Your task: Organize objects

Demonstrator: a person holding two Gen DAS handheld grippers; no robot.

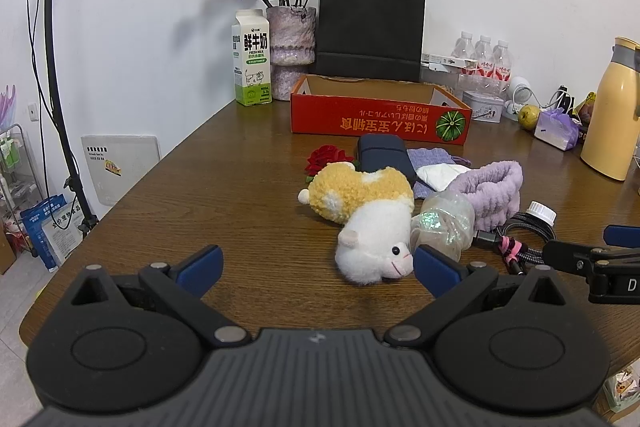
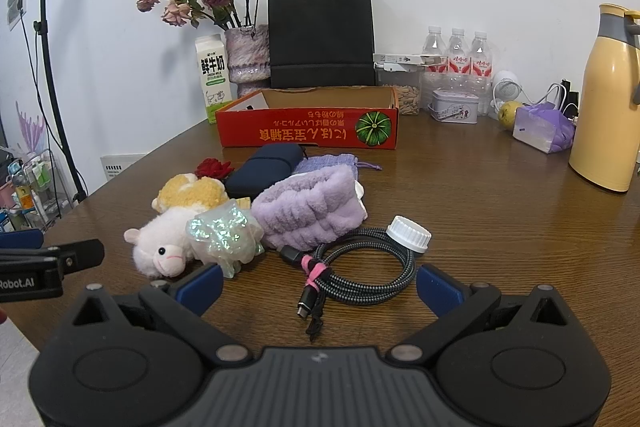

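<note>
A heap of small things lies mid-table: a white and yellow plush toy, a crumpled glittery plastic piece, a lilac fluffy headband, a coiled braided cable, a white cap, a navy case, a red rose and a lilac pouch. Behind it stands an open red cardboard box. My left gripper is open just short of the plush. My right gripper is open around the cable's near end.
Along the wall stand a milk carton, a vase of dried roses, a black paper bag, water bottles, a tin, a yellow jug and a purple bag. The table's left edge drops to the floor.
</note>
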